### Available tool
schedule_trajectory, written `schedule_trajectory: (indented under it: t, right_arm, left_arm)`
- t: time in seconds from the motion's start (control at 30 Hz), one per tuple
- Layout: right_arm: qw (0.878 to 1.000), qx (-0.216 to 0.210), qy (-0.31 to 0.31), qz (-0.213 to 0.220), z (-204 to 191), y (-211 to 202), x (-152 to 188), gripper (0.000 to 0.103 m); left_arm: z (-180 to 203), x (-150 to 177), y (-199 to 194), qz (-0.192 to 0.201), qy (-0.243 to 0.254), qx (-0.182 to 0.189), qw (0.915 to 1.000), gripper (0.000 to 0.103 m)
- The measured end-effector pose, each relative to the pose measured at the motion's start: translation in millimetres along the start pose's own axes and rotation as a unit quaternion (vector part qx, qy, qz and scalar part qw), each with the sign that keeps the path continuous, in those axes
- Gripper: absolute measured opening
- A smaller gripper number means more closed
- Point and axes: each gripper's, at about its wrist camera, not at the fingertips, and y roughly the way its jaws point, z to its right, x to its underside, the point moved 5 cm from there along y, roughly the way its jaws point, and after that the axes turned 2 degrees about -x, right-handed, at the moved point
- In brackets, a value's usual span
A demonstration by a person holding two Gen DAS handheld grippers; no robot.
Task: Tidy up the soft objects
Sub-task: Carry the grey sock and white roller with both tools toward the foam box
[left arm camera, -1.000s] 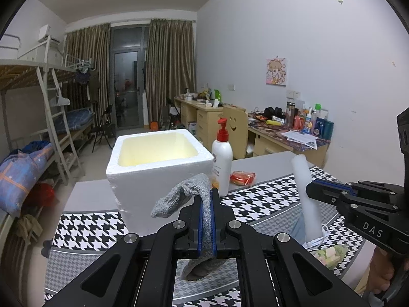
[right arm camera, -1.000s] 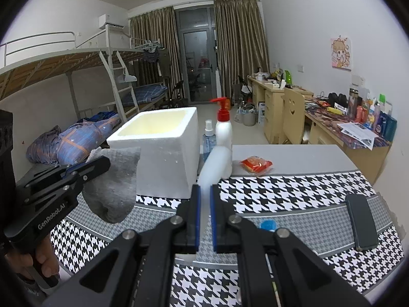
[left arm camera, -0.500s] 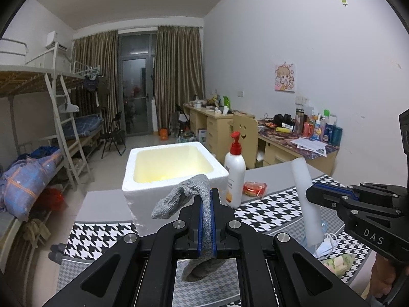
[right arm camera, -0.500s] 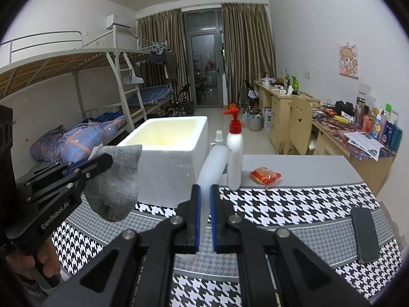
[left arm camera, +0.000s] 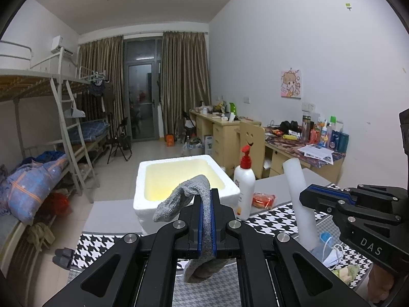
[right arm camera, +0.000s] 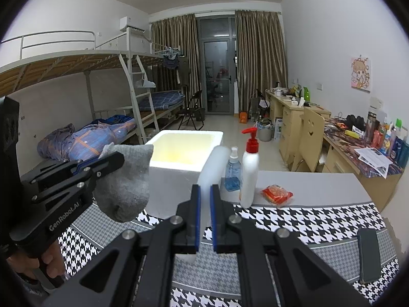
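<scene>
My left gripper is shut on a grey sock that hangs over its fingertips and droops below them. Behind it stands an open white foam box with a yellowish inside. In the right wrist view the left gripper holds the grey sock in the air, left of the foam box. My right gripper is shut on a white soft piece that sticks up between its pads. The left wrist view shows the right gripper with the white piece upright.
A white pump bottle with a red top, a blue spray bottle and a red packet stand right of the box. A black phone and a face mask lie on the houndstooth cloth. Bunk bed on the left, desks on the right.
Both grippers have risen a little with their loads still held. The foam box sits lower in both views and more of its inside shows.
</scene>
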Motion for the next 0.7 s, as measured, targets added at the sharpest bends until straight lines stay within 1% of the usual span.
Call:
schedule_trajectory:
  t: [0.1, 0.33, 0.5, 0.7]
  right_arm:
    - [1.0, -0.011, -0.001, 0.007, -3, 0, -4, 0.009]
    - [1.0, -0.008, -0.009, 0.017, -9, 4, -16, 0.009]
    - [1.0, -0.019, -0.011, 0.014, -12, 8, -21, 0.009]
    - [1.0, -0.012, -0.016, 0.021, -16, 15, -31, 0.009]
  left_arm:
    - [-2, -3, 2, 0.0, -0.003, 0.001, 1.0, 0.005]
    - [-9, -13, 8, 0.008, -0.003, -0.007, 0.9999, 0.005]
    - [-15, -19, 11, 0.014, -0.001, -0.015, 0.9998, 0.005]
    - [-24, -25, 17, 0.019, -0.003, -0.025, 0.9995, 0.005]
